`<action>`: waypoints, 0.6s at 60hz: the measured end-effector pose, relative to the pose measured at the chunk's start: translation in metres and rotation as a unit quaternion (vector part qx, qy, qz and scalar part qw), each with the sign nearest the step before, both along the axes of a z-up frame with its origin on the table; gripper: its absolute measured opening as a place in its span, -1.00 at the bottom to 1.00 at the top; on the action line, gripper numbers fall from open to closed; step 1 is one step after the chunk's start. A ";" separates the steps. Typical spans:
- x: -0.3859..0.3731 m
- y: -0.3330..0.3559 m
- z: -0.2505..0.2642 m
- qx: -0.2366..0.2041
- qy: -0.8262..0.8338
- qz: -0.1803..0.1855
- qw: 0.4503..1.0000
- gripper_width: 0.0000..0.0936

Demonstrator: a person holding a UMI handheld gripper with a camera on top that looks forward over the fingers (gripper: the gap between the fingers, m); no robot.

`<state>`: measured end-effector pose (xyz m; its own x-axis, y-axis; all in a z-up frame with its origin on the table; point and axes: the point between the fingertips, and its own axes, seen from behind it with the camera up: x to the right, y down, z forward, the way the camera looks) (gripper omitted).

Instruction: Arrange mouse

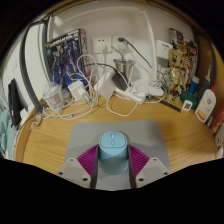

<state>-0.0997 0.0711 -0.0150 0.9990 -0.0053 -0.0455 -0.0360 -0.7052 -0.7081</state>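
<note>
The claw holds the mouse — a pale blue-teal one, seen end-on — with a magenta pad pressing on each flank, so the fingers are closed to about the mouse's width. Mouse and fingers sit over a grey mouse mat that lies on the wooden table; whether the mouse rests on the mat or is lifted just clear of it cannot be told.

Beyond the mat, toward the wall, lies a tangle of white cables and chargers, with a white plug block at its near side and a wall socket above it. To the left of the tangle is a pair of clear glass-like items — too small to say what, if anything, they contain. Behind them, propped against the wall, stands a box printed with a white-and-blue robot figure.

On the right, well apart from the mat, a gold-coloured robot figure stands near the wall, and just beside it a white bottle-like container with a red label, its contents hidden.
</note>
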 end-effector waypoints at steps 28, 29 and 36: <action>-0.002 -0.054 0.094 0.018 -0.036 -0.039 0.998 0.47; -0.003 -0.059 0.101 0.022 -0.037 -0.039 0.998 0.48; -0.014 -0.096 0.156 0.049 -0.043 -0.037 0.997 0.48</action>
<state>-0.1136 -0.0253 0.1412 0.9962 -0.0784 0.0375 -0.0204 -0.6300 -0.7763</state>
